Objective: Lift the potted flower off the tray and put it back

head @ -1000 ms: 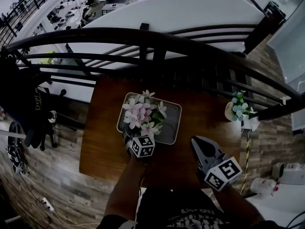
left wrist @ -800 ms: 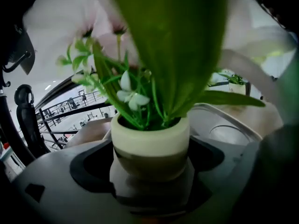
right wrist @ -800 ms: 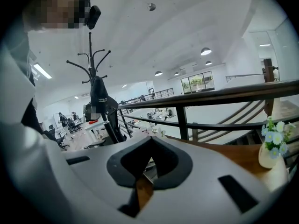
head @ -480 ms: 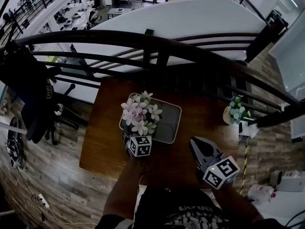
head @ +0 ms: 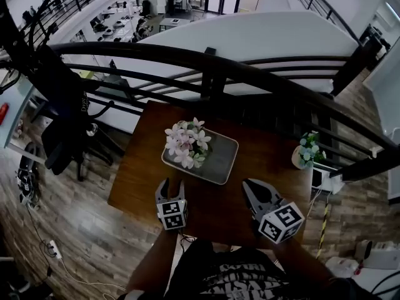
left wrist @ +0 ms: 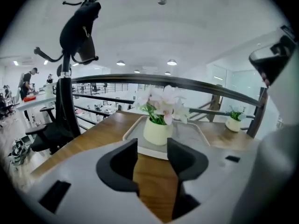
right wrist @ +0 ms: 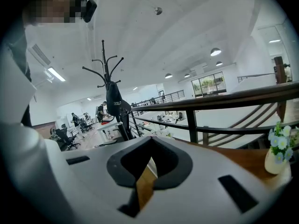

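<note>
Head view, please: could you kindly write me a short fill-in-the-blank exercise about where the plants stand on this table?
1. The potted flower stands on the grey ____.
2. That grey thing rests on a wooden ____.
3. The small pot at the right edge holds ____ flowers.
Missing words: tray; table; blue.

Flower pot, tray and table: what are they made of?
Pot: probably glazed ceramic, maybe plastic. It looks smooth, cream-coloured and a little shiny.
Tray: perhaps plastic or painted metal. It is flat, dull grey, with a pale rounded rim.
Table: wood or a wood-look veneer. It is warm brown, with streaky grain lines.
</note>
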Motion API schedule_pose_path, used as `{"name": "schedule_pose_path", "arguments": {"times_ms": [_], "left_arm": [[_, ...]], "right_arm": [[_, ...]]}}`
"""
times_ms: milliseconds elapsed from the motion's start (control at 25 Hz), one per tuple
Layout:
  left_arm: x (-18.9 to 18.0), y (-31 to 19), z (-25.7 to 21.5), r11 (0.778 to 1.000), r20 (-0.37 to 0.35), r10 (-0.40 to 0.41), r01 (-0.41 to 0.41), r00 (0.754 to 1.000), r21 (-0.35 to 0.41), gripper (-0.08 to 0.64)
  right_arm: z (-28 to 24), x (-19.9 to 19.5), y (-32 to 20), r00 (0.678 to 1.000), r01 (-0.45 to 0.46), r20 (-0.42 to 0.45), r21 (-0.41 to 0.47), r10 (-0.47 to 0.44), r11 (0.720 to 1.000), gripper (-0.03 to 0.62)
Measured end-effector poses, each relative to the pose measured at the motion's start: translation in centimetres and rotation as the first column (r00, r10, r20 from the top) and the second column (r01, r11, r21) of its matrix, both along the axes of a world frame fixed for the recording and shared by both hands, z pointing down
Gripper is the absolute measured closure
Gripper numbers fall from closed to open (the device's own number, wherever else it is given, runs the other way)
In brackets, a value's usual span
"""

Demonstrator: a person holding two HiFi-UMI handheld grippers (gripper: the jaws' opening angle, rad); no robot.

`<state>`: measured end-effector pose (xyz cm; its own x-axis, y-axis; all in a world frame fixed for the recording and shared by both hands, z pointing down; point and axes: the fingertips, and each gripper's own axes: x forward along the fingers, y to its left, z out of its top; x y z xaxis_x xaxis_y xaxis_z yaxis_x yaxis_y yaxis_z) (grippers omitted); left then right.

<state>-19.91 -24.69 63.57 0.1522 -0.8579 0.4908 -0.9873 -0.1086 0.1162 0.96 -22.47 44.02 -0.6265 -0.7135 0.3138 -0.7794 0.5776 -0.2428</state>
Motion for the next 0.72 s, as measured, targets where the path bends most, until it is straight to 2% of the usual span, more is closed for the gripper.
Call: {"name": "schedule_pose_path", "arguments": {"times_ms": [160, 280, 440, 600, 720], "left_arm": [[0.3, 3.3, -6.1, 0.989, -0.041, -0.098, 0.102, 0.994, 0.109, 0.496], [2.0, 5.9, -10.6, 0.972, -0.106, -0.138, 0.155, 0.985, 0.178, 0.541], [5.1, 8.5, -16.2, 0.943, -0.164, -0.136, 0.178, 0.977, 0.281, 0.551], [9.5, 11.1, -18.8, 0.949, -0.178, -0.108, 0.154, 0.978, 0.274, 0.551], [12.4, 13.4, -19.1, 0.953, -0.155, -0.113, 0.151, 0.981, 0.263, 0.552]], "right_arm": [[-0.6, 1.6, 1.4, 0.998, 0.042, 0.038, 0.016, -0.043, 0.999, 0.594], [-1.0, 3.2, 3.0, 0.996, 0.069, 0.048, 0.036, -0.071, 0.997, 0.594], [-1.1, 5.4, 5.1, 0.994, 0.098, 0.045, 0.057, -0.1, 0.994, 0.594], [-1.4, 8.1, 7.4, 0.99, 0.127, 0.05, 0.07, -0.131, 0.989, 0.594], [-1.1, 10.4, 9.0, 0.987, 0.148, 0.054, 0.077, -0.152, 0.986, 0.594]]}}
